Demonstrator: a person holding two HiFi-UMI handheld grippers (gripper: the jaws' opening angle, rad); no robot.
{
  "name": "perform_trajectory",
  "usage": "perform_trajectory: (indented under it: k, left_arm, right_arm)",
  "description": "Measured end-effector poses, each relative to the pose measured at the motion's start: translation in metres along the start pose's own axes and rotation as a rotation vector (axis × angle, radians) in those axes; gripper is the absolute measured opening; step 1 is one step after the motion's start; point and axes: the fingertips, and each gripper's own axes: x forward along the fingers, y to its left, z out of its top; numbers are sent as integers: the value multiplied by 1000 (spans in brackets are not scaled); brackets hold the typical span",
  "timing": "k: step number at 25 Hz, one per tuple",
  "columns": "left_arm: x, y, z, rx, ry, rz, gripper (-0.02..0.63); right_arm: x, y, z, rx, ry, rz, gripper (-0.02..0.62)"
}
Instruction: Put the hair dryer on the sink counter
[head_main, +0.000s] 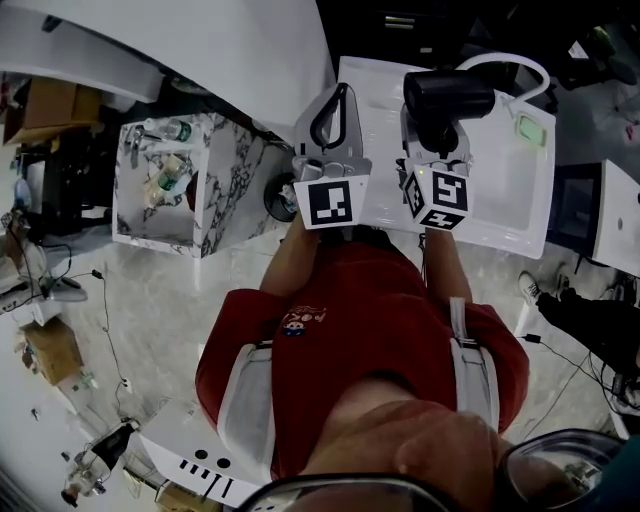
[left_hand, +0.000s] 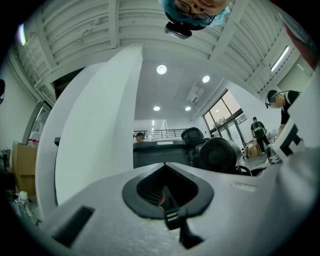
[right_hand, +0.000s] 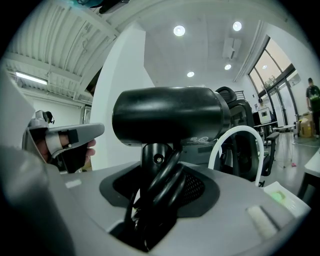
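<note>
A black hair dryer (head_main: 448, 95) stands upright with its handle in my right gripper (head_main: 437, 135), which is shut on it above the white sink counter (head_main: 510, 190). In the right gripper view the dryer's barrel (right_hand: 170, 115) lies crosswise. Its black cord is looped round the handle, which goes down between the jaws of the right gripper (right_hand: 157, 172). My left gripper (head_main: 332, 115) is just to the left, its tips together with nothing in them. In the left gripper view, the left gripper (left_hand: 167, 192) holds nothing and the dryer's round rear grille (left_hand: 216, 154) shows to the right.
A white arched faucet (head_main: 505, 65) and a green-topped item (head_main: 530, 128) are at the counter's far right. Left of the counter stands a marble-patterned shelf unit (head_main: 225, 190) with bottles (head_main: 170, 175). Cables and boxes lie on the floor at left. Other people stand in the background.
</note>
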Motion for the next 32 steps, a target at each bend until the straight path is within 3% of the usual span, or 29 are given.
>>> perform_trajectory:
  k: [18, 32]
  left_arm:
    - [-16, 16, -24, -31, 44, -3, 2]
    - [-27, 30, -39, -57, 63, 7, 2]
  right_arm:
    - [17, 21, -83, 9, 202, 1, 199]
    - [32, 30, -182, 34, 465, 23, 199]
